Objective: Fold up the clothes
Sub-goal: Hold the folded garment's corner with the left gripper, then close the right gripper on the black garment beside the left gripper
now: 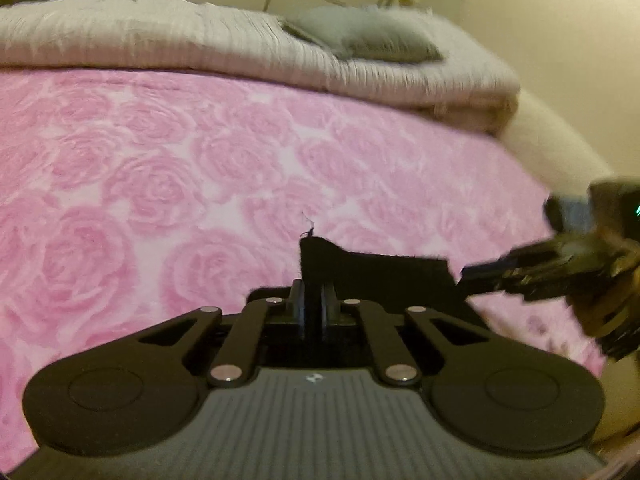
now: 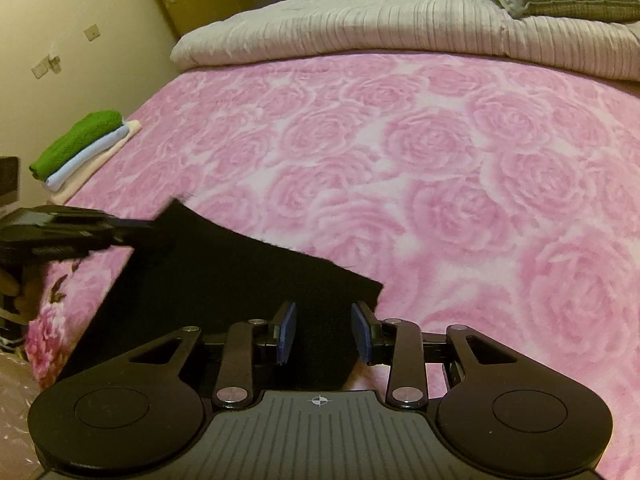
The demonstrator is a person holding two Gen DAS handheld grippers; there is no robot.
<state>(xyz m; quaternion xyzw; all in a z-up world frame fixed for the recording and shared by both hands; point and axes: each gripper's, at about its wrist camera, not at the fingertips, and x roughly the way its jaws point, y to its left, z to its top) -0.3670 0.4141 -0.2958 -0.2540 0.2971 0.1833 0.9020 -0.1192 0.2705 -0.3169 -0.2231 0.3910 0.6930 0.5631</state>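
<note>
My left tongs (image 1: 313, 300) clamp the black cloth's (image 2: 240, 280) corner; its edge runs rightward between my right tongs' (image 2: 324, 334) parted, untouching pads.

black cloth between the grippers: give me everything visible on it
The black cloth is a flat, matte, felt-like piece with fuzzy, fraying edges and a loose thread at one corner. It is held up above the pink rose-patterned bedspread, sloping. The left gripper is shut on one top corner. The right gripper stands open, blue pads on either side of the other end, not pressing it. Its lower part is hidden behind the grippers.
</note>
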